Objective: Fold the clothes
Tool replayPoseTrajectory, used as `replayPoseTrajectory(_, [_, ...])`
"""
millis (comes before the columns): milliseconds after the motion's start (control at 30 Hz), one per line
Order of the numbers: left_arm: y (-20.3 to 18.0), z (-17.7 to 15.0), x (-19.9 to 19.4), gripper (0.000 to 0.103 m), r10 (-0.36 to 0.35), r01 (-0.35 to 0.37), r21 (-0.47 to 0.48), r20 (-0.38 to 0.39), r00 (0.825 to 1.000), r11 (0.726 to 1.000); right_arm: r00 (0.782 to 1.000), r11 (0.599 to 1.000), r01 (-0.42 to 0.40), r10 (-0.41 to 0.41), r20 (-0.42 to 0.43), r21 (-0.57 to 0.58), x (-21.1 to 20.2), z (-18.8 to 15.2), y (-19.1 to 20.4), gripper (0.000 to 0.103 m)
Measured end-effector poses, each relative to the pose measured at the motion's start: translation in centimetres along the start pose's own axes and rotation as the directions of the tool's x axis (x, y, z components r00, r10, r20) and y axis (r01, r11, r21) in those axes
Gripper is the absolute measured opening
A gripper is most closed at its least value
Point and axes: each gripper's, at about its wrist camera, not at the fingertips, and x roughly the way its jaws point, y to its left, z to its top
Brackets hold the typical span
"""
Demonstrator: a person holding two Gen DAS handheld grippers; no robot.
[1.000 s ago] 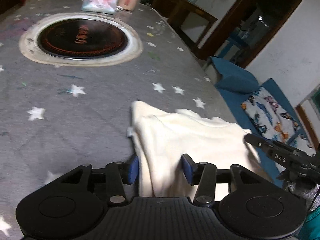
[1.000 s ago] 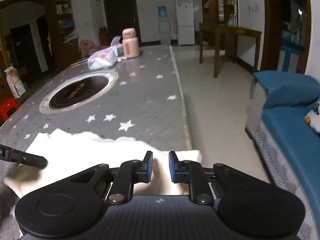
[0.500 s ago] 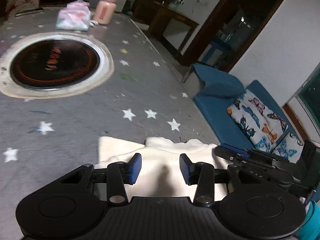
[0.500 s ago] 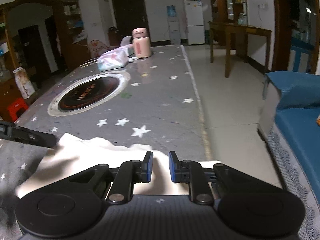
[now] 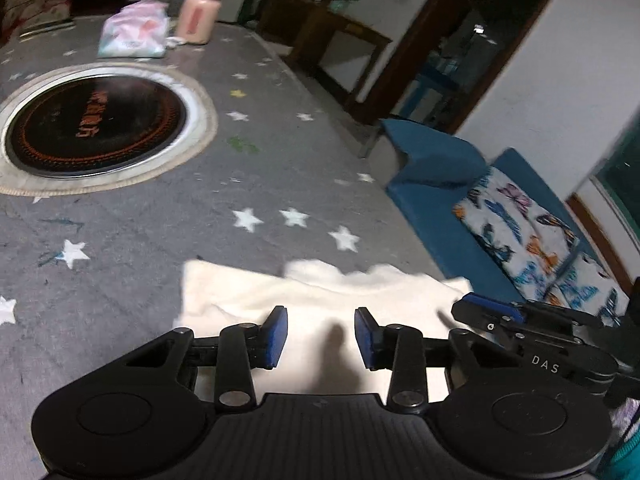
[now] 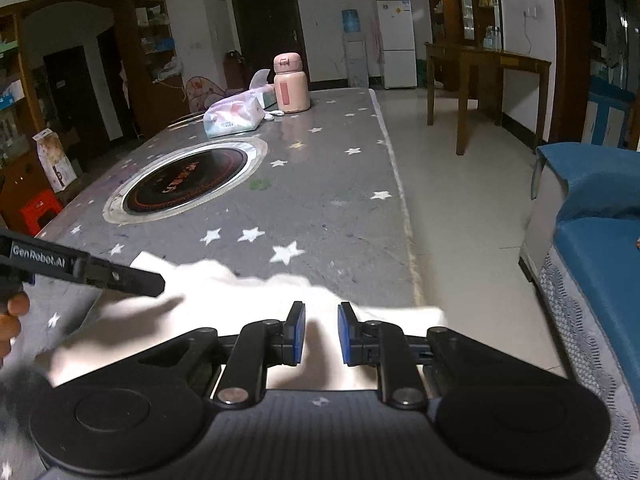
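Note:
A cream-white garment (image 5: 320,300) lies folded flat near the front right edge of the grey star-patterned table (image 5: 160,232). It also shows in the right wrist view (image 6: 248,300). My left gripper (image 5: 321,336) is open and hovers above the garment, holding nothing. My right gripper (image 6: 321,332) is open with a narrower gap, above the garment's right end by the table edge, empty. The right gripper also shows at the right of the left wrist view (image 5: 520,320). The left gripper's finger shows at the left of the right wrist view (image 6: 100,272).
A round black cooktop (image 5: 92,124) is set into the table. A tissue pack (image 5: 134,34) and pink flask (image 5: 198,10) stand at the far end. A blue sofa (image 5: 440,208) with a butterfly cushion (image 5: 532,240) sits right of the table.
My left gripper let go of the garment and rose above it. The garment now lies flat. My right gripper stayed above the garment's right end.

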Motion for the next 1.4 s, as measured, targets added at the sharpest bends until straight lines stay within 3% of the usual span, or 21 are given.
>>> replayPoseTrajectory(200, [-1.5, -2.8, -2.0, 0.039, -0.049, 0.05, 0.04, -0.015, 0.999, 0.998, 1.0, 1.0, 0.002, -0.003, -0.015, -0.023, -4.6, -3.2, 0.4, 0.017])
replayPoseTrajectory(467, [-1.4, -6.2, -3.3, 0.039, -0.024, 0.026, 0.074, -0.02, 1.0, 0.997, 0.998, 0.998, 0.055, -0.055, -0.016, -0.013, -6.8, -6.9, 0.4, 0.017])
replayPoseTrajectory(600, [-1.8, -6.2, -4.3, 0.039, -0.027, 0.027, 0.064, 0.005, 1.0, 0.998, 0.997, 0.997, 0.07, -0.07, 0.016, -0.026, -7.7, -6.6, 1.0, 0.017])
replayPoseTrajectory(867, [-1.6, -7.2, -4.5, 0.039, -0.015, 0.013, 0.081, 0.019, 1.0, 0.997, 0.999, 0.989, -0.038, 0.042, 0.028, -0.14, -6.2, -5.9, 5.8, 0.019])
replayPoseTrajectory(967, [-1.0, -7.3, -4.7, 0.039, -0.007, 0.006, 0.07, 0.025, 1.0, 0.998, 0.999, 0.982, -0.044, 0.045, -0.002, -0.182, -5.2, -6.6, 7.1, 0.019])
replayPoseTrajectory(1167, [-1.1, -7.3, -5.6, 0.042, -0.007, 0.004, 0.062, 0.046, 0.999, 0.998, 0.999, 0.983, -0.036, 0.04, 0.019, -0.179, -5.9, -6.5, 7.7, 0.02])
replayPoseTrajectory(1267, [-1.4, -7.6, -5.9, 0.043, 0.001, -0.005, 0.07, 0.051, 0.999, 0.998, 0.999, 0.983, -0.037, 0.037, -0.002, -0.177, -5.0, -6.8, 8.0, 0.022])
replayPoseTrajectory(1333, [-1.6, -7.8, -6.1, 0.049, 0.007, -0.011, 0.075, 0.054, 0.999, 0.997, 0.999, 0.985, -0.032, 0.033, 0.003, -0.172, -5.3, -6.8, 8.1, 0.025])
replayPoseTrajectory(1400, [-1.8, -8.0, -6.2, 0.052, 0.013, -0.017, 0.08, 0.057, 0.998, 0.997, 1.0, 0.985, -0.026, 0.028, 0.01, -0.169, -5.7, -6.7, 8.3, 0.044])
